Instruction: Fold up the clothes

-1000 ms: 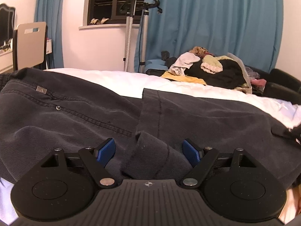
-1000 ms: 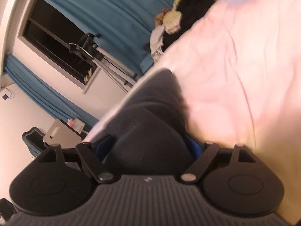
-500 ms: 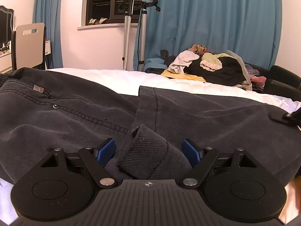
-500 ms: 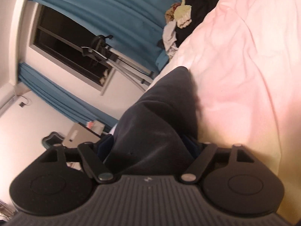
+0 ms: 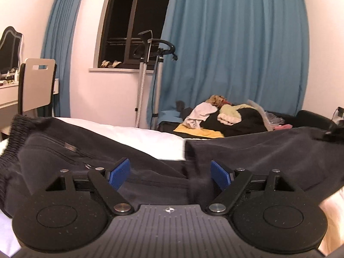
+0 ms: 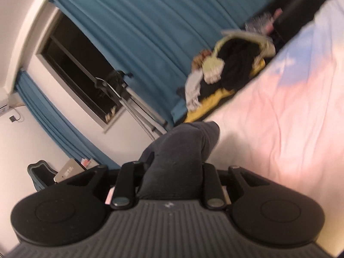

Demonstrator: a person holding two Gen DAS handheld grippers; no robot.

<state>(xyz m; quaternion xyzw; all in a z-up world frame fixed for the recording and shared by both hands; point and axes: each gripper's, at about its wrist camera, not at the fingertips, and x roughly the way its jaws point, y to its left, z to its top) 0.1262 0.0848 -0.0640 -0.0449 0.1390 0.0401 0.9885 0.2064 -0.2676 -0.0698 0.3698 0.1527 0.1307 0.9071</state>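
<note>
dark trousers [image 5: 247,157] spread across white bed [image 5: 133,133], lifted off sheet at right edge. left hand-held gripper [image 5: 171,173] spread, pads clear, cloth fold loose between. right hand-held gripper [image 6: 169,178] pinching bunched trouser cloth. judged: soft, limp, mod. heavy, sags; take hold at hem or waistband, both corners.

**Pads buried, fabric smeared**

Right gripper [image 6: 171,172]: its pads vanish under bunched dark trousers [image 6: 178,157], contact unseen. The clothes pile [image 6: 225,75] streaks with blur. Left view: cloth beside one blue pad [image 5: 220,175] smears; the trousers' [image 5: 247,150] waistband runs off frame.
</note>
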